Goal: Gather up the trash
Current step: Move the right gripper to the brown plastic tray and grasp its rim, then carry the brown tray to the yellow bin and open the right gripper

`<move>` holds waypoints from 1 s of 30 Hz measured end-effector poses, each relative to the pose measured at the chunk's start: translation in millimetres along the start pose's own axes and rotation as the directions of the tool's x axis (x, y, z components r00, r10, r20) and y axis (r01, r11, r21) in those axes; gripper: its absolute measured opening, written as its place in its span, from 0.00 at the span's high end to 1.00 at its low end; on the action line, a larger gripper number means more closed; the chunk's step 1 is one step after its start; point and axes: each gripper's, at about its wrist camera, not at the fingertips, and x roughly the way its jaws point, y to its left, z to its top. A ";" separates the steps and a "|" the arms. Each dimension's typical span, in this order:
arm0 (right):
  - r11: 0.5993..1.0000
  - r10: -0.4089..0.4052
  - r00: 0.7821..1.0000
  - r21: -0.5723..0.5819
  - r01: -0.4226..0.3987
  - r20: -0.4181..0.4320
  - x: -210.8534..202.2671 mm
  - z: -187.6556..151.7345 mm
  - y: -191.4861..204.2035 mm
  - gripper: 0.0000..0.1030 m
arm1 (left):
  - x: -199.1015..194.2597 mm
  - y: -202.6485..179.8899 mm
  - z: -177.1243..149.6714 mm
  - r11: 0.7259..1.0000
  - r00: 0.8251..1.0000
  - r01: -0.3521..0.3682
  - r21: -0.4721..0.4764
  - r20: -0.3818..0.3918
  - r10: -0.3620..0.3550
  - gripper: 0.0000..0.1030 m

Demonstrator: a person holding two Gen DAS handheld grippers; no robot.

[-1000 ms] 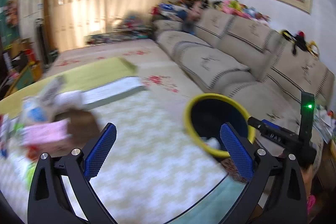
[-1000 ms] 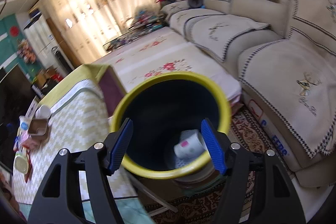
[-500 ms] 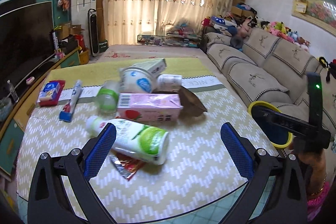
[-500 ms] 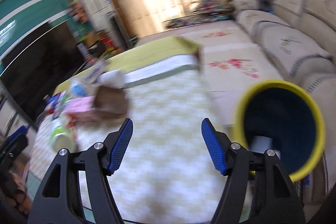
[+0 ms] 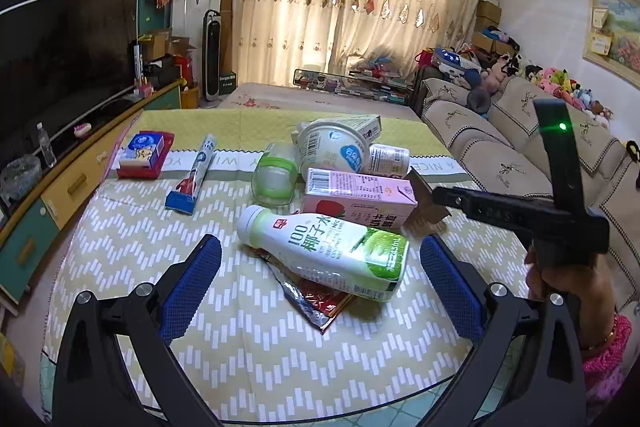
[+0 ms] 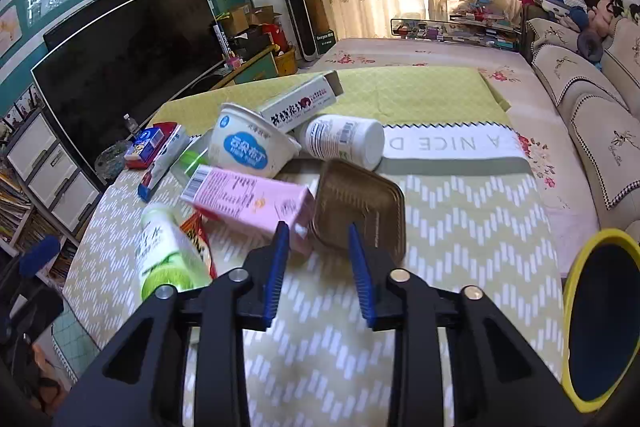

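Bright backlit curtains, fisheye-warped edges

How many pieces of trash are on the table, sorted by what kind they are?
Bottles: 2, coconut water bottle and white bottle
Cartons and boxes: 3
Cups and jars: 2
Trays: 1, brown tray
Wrappers and tubes: 2
Total: 10

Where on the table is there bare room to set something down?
Bare cloth lies near the front edge, before the coconut-water bottle, and right of the brown tray toward the yellow bin. The middle is crowded around the pink carton.
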 end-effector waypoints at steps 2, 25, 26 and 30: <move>1.000 -0.004 1.000 -0.002 0.004 -0.012 9.3 4.6 0.4 0.80 | 3.7 1.3 -1.8 1.000 1.000 0.006 -0.004 -0.009 -0.006 0.05; 0.998 0.006 0.996 0.056 -0.011 0.089 -34.8 -1.7 -14.0 0.94 | 24.5 -2.7 -7.3 1.000 0.999 0.013 0.002 -0.044 -0.013 0.05; 0.998 -0.001 0.995 0.064 -0.006 0.097 -39.5 -3.4 -16.8 0.94 | 24.5 -4.1 -7.3 1.000 0.999 0.013 0.005 -0.044 -0.013 0.05; 0.992 -0.069 0.989 0.114 0.054 0.127 -62.5 -15.0 -40.4 0.94 | 23.8 -10.1 -7.8 1.000 0.999 0.020 0.015 -0.046 -0.020 0.05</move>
